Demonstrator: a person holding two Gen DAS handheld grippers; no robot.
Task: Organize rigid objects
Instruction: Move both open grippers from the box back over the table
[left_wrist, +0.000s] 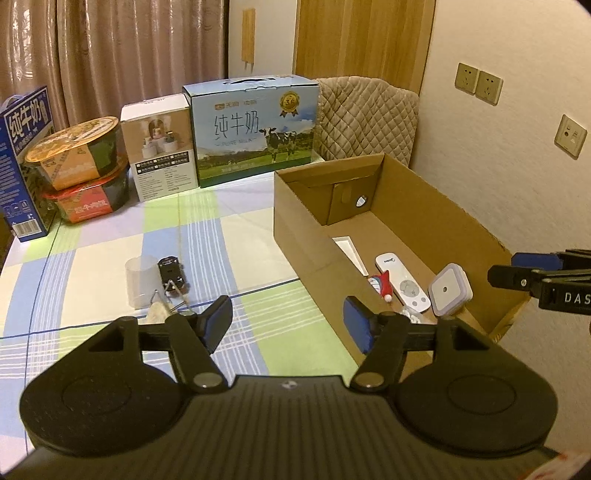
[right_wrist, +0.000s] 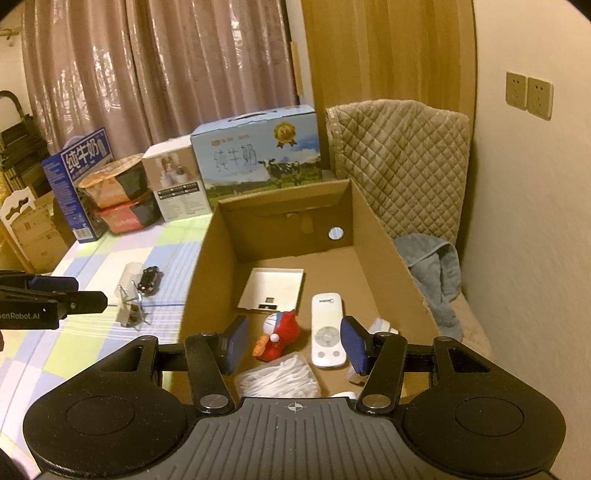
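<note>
An open cardboard box (left_wrist: 295, 236) (right_wrist: 207, 266) stands on the checked tablecloth. Inside lie a white remote (left_wrist: 402, 284) (right_wrist: 327, 332), a red and blue toy figure (right_wrist: 279, 332) (left_wrist: 382, 284), a flat white box (right_wrist: 273, 288), a white square plug device (left_wrist: 450, 291) and a bag of white swabs (right_wrist: 277, 376). On the cloth left of the box are a clear plastic cup (left_wrist: 142, 280) (right_wrist: 129, 275), a small black toy car (left_wrist: 170, 275) (right_wrist: 149, 278) and a binder clip (left_wrist: 168, 299) (right_wrist: 129, 312). My left gripper (left_wrist: 288, 325) is open and empty above the cloth by the box's near corner. My right gripper (right_wrist: 295, 343) is open and empty over the box.
At the table's far edge stand a light blue milk carton (left_wrist: 255, 129), a white product box (left_wrist: 160, 144), two stacked instant-noodle bowls (left_wrist: 79, 166) and a dark blue milk carton (left_wrist: 26, 162). A quilted chair (right_wrist: 402, 166) with a blue towel (right_wrist: 436, 273) is behind the box, by the wall.
</note>
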